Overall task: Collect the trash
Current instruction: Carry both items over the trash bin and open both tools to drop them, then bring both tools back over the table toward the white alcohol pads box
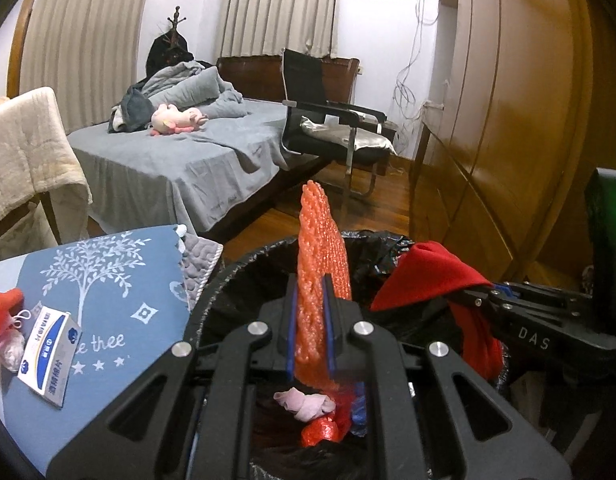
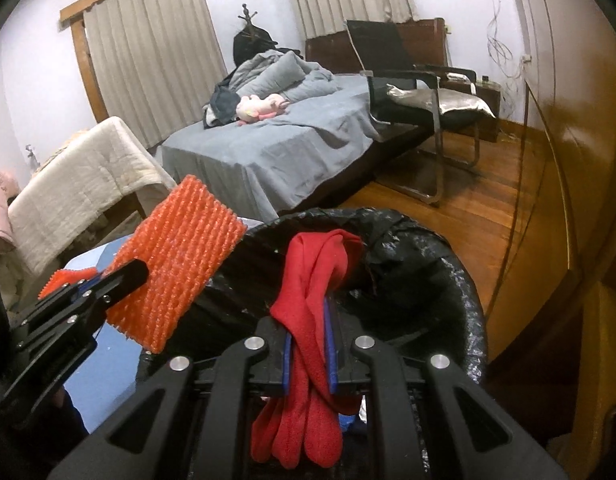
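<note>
My left gripper (image 1: 311, 280) is shut on an orange bumpy mat (image 1: 321, 248), held edge-on above the black-lined trash bin (image 1: 244, 268). The mat shows flat in the right wrist view (image 2: 180, 256), with the left gripper (image 2: 126, 276) at its lower left. My right gripper (image 2: 308, 320) is shut on a red cloth (image 2: 311, 280) that hangs over the bin (image 2: 447, 264). The right gripper (image 1: 467, 294) and cloth (image 1: 423, 276) also show in the left wrist view. Pink and red scraps (image 1: 311, 404) lie inside the bin.
A blue tree-print cloth (image 1: 120, 280) covers the table at left, with a small white-and-blue box (image 1: 50, 356) and red and pink items (image 1: 4, 312) on it. Beyond stand a grey bed (image 1: 180, 156), a black chair (image 1: 331, 120) and wooden wardrobes (image 1: 507, 120).
</note>
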Tool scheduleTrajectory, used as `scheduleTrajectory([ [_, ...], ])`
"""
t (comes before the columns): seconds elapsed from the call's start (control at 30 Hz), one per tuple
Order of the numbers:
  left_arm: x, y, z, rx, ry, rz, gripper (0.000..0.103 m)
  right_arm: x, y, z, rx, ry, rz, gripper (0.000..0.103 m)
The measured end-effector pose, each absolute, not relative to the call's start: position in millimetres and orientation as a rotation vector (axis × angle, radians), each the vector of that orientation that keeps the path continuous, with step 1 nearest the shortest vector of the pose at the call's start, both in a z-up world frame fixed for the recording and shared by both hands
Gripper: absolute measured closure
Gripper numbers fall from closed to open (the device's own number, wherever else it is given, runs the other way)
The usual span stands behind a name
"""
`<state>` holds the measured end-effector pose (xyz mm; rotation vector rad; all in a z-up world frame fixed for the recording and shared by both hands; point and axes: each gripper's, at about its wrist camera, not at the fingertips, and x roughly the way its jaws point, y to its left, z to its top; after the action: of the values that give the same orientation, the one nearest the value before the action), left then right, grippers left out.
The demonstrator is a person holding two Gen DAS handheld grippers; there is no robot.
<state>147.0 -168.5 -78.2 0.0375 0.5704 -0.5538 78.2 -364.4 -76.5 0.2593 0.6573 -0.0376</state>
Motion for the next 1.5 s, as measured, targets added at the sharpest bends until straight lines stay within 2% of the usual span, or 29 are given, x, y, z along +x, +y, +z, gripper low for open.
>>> scheduleTrajectory([
  [0.17, 152, -170, -84, 0.032, 0.593, -0.569, 0.09, 81, -369, -84, 0.261, 0.681, -0.053, 0.087],
  [0.2, 153, -170, -85, 0.032, 0.597, -0.569, 0.086, 82, -370, -86, 0.261, 0.689, -0.058, 0.086],
  [0.23, 154, -170, -86, 0.03, 0.602, -0.57, 0.082, 83, -370, -88, 0.259, 0.699, -0.064, 0.083],
  [0.3, 155, -168, -87, 0.024, 0.605, -0.565, 0.067, 84, -369, -92, 0.253, 0.724, -0.066, 0.069],
  [0.37, 155, -166, -87, 0.022, 0.608, -0.561, 0.063, 86, -368, -96, 0.237, 0.753, -0.085, 0.058],
  [0.43, 155, -165, -88, 0.023, 0.607, -0.555, 0.06, 87, -367, -100, 0.232, 0.771, -0.09, 0.055],
  [0.57, 155, -161, -86, 0.024, 0.598, -0.539, 0.057, 85, -363, -101, 0.23, 0.77, -0.093, 0.043],
  [0.67, 154, -156, -83, 0.022, 0.586, -0.525, 0.054, 84, -359, -98, 0.225, 0.76, -0.085, 0.039],
  [0.73, 154, -151, -81, 0.015, 0.578, -0.511, 0.05, 83, -357, -95, 0.221, 0.754, -0.084, 0.032],
  [0.9, 151, -139, -75, 0.007, 0.557, -0.48, 0.037, 82, -351, -88, 0.216, 0.733, -0.076, 0.024],
  [1.07, 148, -118, -69, -0.005, 0.537, -0.439, 0.025, 84, -340, -81, 0.21, 0.71, -0.072, 0.009],
  [1.2, 147, -96, -66, -0.02, 0.527, -0.389, 0.017, 87, -328, -77, 0.212, 0.686, -0.057, 0.006],
  [1.5, 145, -36, -65, -0.023, 0.522, -0.262, 0.013, 104, -282, -64, 0.168, 0.631, 0.007, 0.006],
])
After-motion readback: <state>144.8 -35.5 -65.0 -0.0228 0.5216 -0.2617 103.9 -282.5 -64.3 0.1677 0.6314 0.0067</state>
